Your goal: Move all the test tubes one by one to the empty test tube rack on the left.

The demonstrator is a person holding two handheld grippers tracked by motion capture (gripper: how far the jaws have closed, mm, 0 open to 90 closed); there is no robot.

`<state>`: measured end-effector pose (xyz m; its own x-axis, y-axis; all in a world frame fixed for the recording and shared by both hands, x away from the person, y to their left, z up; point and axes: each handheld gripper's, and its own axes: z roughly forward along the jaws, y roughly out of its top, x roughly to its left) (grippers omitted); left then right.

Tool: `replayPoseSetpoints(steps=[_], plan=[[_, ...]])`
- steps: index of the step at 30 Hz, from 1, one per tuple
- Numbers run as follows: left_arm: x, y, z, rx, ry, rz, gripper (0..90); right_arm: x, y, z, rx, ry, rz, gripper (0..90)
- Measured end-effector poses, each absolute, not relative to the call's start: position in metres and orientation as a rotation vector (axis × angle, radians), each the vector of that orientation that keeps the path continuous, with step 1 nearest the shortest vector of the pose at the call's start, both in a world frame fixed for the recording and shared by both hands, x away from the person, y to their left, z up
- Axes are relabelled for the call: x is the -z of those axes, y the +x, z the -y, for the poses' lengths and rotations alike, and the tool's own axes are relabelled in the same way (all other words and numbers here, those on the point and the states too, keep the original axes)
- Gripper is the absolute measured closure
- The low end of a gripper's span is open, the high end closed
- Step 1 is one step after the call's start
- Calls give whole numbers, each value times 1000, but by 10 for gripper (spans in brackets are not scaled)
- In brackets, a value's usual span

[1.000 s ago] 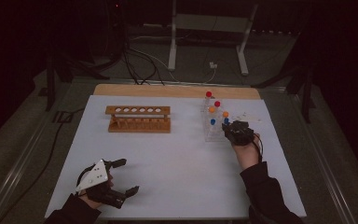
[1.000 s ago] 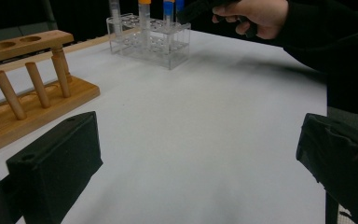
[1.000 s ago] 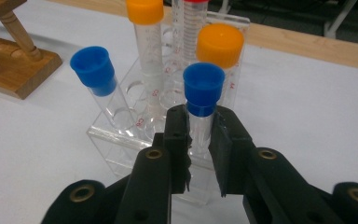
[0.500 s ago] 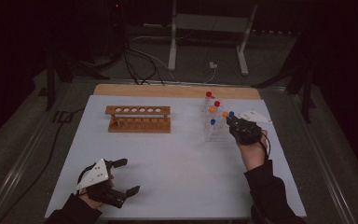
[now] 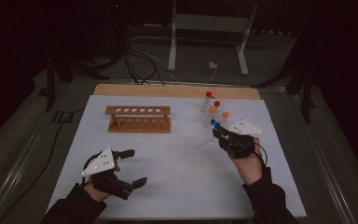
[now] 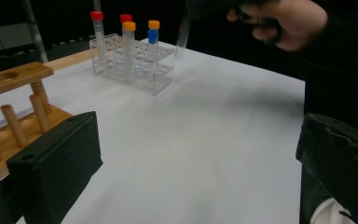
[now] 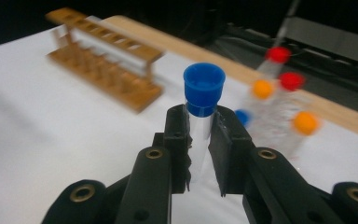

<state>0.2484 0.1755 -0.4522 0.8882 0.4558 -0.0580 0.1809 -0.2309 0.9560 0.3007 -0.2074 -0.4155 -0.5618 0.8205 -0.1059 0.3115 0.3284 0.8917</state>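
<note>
My right gripper [image 7: 199, 135] is shut on a clear tube with a blue cap [image 7: 204, 86], gripped just under the cap. In the high view that gripper [image 5: 223, 135] holds the blue-capped tube [image 5: 217, 126] at the near right side of the clear plastic rack [image 5: 209, 135]. In the left gripper view the held tube [image 6: 182, 35] hangs in the air beside the clear rack [image 6: 156, 79]. The rack holds red-, orange- and blue-capped tubes. My left gripper [image 5: 137, 166] hovers at the table's front left, open and empty, its jaws wide apart [image 6: 196, 177].
An empty wooden tube rack [image 5: 139, 119] with a row of holes stands at the back left of the white table top [image 5: 182, 177]. A wooden strip [image 5: 177, 91] runs along the far edge. Cables and a metal stand lie on the dark floor beyond.
The right gripper has lifted with the blue-capped tube and drawn slightly right, away from the clear rack. The left gripper has risen a little.
</note>
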Motion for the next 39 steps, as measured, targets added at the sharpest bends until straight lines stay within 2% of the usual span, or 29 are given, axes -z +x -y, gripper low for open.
replayPoseSetpoints(steps=[5, 16, 24, 26, 28, 35, 37, 39], plan=[[444, 258, -163, -262, 1826, -457, 7, 430, 280, 185, -1226, 912, -2157, 769], [434, 281, -123, -201, 1852, -445, 15, 445, 268, 160, -1253, 834, -2274, 769], [431, 289, -97, -197, 1845, -416, 80, 447, 263, 153, -1265, 812, -2307, 769], [431, 291, -88, -194, 1842, -407, 158, 447, 262, 151, -1267, 798, -2314, 769], [431, 293, -83, -188, 1852, -399, 170, 448, 262, 149, -1270, 799, -2324, 769], [434, 293, -68, -221, 1884, -370, 355, 448, 262, 147, -1275, 789, -2330, 769], [435, 294, -66, -212, 1900, -349, 434, 447, 261, 147, -1275, 789, -2331, 769], [435, 294, -64, -225, 1916, -345, 471, 447, 261, 147, -1276, 786, -2331, 769]])
